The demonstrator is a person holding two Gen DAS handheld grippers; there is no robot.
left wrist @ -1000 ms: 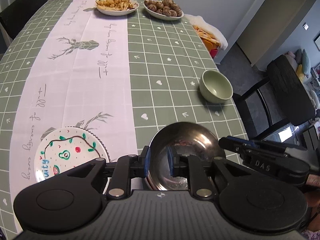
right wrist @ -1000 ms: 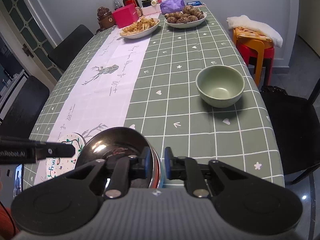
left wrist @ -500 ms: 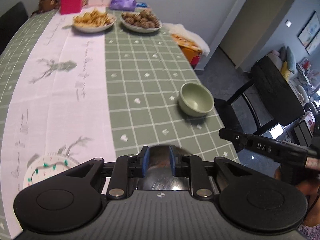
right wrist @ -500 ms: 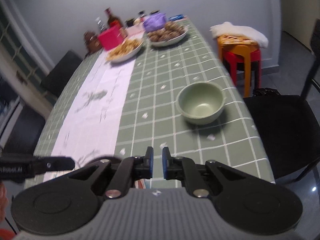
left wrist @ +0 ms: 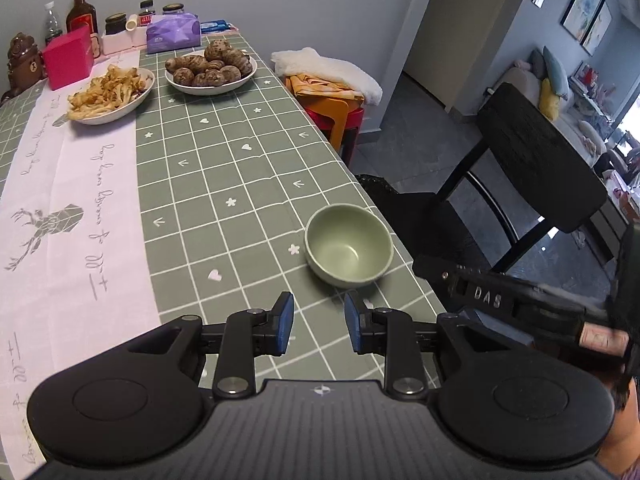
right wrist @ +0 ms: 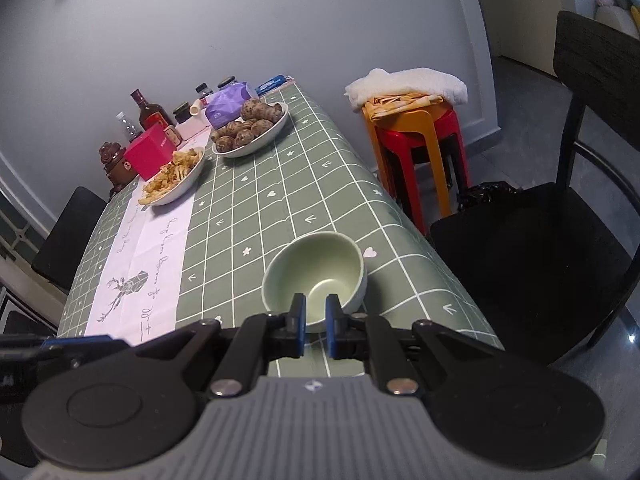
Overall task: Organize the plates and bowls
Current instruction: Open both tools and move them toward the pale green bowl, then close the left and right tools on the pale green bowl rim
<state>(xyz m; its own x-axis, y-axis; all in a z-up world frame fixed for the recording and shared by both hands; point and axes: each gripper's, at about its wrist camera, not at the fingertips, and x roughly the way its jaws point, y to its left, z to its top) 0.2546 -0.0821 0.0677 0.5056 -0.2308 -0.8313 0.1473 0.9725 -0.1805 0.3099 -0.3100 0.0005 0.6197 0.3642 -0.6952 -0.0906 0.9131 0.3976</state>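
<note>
So right now the green bowl (left wrist: pixel 349 255) sits upright and empty on the table (left wrist: pixel 240 184), close to its right edge, on the green checked part of the cloth and well away from the white runner (left wrist: pixel 72 216) down the middle.

Left tongs (left wrist: pixel 319 323) hover over the table on the near side of the bowl, not touching it. The blue pads are spread with a clear gap and nothing is held between them.

Right tongs (right wrist: pixel 315 323) are much nearer the bowl (right wrist: pixel 316 276). From the right wrist camera the two blue pads line up with the near rim, one on each side of it by the look of it, with only a narrow gap between them. Whether they actually press on the rim can't be told from this angle, so no call on a real grip.

At the far end of the table sit a plate of fries (left wrist: pixel 110 94) on the runner and, just beside it, a plate of taro roots (left wrist: pixel 211 70). Behind those at the far edge are a pink box (left wrist: pixel 68 62), a purple pack (left wrist: pixel 173 34) and a few bottles and jars.

Off the right edge stands a black chair (left wrist: pixel 532 168), and further back a stack of stools (right wrist: pixel 416 132) with a white towel (right wrist: pixel 408 84) on top.
</note>
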